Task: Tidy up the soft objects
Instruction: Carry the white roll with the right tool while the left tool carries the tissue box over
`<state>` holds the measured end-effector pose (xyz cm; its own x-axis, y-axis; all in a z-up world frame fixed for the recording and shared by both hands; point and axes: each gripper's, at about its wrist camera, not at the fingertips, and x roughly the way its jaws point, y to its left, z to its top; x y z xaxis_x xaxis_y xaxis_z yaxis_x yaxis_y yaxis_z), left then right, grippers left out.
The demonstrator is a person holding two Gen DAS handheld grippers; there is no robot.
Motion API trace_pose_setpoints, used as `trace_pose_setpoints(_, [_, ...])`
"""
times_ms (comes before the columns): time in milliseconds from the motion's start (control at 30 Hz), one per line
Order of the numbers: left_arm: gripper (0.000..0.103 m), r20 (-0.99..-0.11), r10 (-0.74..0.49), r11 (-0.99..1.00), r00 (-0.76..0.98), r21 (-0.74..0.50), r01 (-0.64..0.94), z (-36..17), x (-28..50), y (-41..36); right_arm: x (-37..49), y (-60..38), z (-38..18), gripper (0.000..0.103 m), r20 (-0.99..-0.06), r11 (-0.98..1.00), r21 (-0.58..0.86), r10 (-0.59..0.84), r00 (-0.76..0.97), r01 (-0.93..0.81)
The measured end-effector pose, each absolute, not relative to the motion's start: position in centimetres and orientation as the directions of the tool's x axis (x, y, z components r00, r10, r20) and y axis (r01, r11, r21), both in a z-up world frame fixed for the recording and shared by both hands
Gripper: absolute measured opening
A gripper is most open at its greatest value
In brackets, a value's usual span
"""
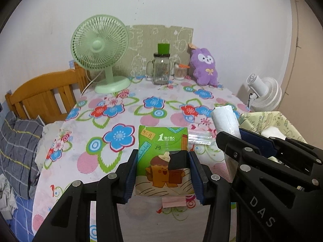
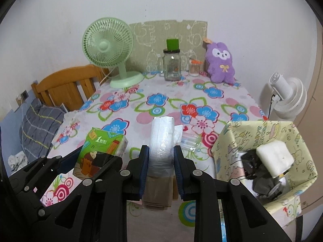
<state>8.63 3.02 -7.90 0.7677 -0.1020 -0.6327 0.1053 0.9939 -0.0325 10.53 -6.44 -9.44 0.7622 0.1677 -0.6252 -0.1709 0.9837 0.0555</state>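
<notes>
Floral table (image 2: 171, 109), patterned box (image 2: 228, 141) holding white sponge (image 2: 274, 159), dark items (image 2: 260, 179)

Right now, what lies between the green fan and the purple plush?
A lidded glass jar and a small swab container stand between the fan and plush; right wrist view.

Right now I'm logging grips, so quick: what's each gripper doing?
Left gripper: shut on the green tissue pack.
Right gripper: shut on the white plastic bag roll.
</notes>
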Motion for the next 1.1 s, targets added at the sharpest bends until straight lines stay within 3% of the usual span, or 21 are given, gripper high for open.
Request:
trace_pose_setpoints(500, [0.049, -0.554, -0.143, 0.987, 0.82, -0.016, 0.161, -3.8, 7.2, 0.4, 8.1, -9.0, -5.1, 0.028, -0.535, 0.988, 0.043, 0.149, 0.832, -0.149])
trace_pose_setpoints(1100, [0.049, -0.55, -0.193, 0.975, 0.813, -0.012, 0.223, -2.9, 8.2, -5.1, 8.0, -14.5, -3.8, 0.028, -0.505, 0.993, 0.046, 0.119, 0.855, -0.111])
